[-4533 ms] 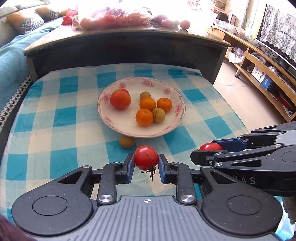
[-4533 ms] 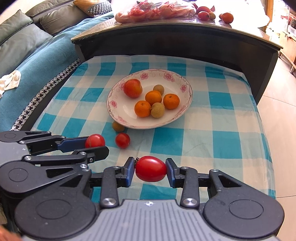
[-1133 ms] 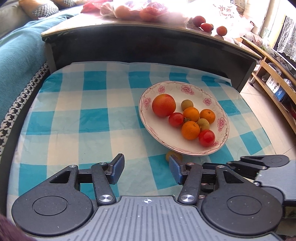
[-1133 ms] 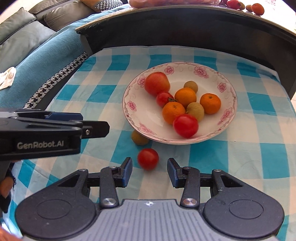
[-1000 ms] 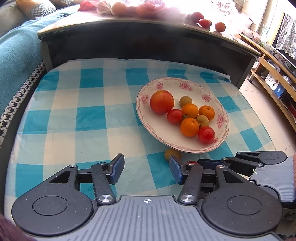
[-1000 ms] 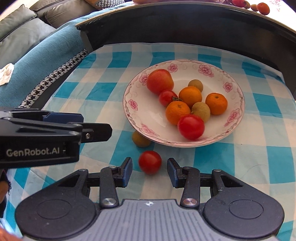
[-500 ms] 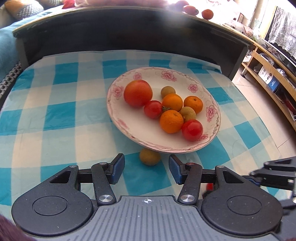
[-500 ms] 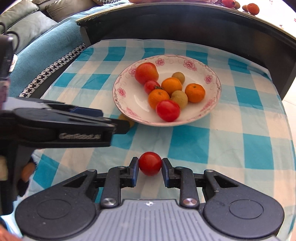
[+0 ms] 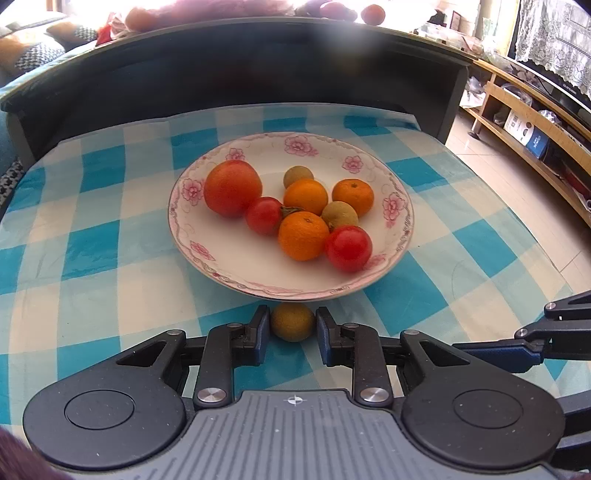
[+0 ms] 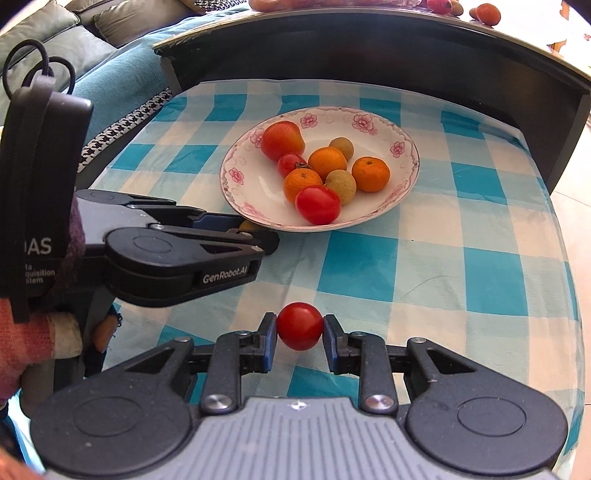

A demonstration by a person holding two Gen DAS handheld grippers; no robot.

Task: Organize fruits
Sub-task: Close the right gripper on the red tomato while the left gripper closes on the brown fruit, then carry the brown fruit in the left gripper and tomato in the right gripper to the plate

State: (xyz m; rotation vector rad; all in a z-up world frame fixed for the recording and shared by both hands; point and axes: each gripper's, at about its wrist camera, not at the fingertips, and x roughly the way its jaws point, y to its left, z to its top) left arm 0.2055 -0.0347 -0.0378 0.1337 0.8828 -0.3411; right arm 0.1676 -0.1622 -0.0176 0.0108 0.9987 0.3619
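Observation:
A flowered white plate holds several fruits: oranges, tomatoes and small brownish fruits. My left gripper is shut on a small yellow-brown fruit at the plate's near rim; in the right wrist view the fruit is mostly hidden behind the left gripper. My right gripper is shut on a small red tomato above the cloth, nearer than the plate.
A blue-and-white checked cloth covers the low table. A dark higher table stands behind, with more fruit on top. A teal sofa is left, wooden shelves right.
My left gripper has moved forward and closed on the yellow-brown fruit. My right gripper has kept hold of the small tomato and lifted it slightly.

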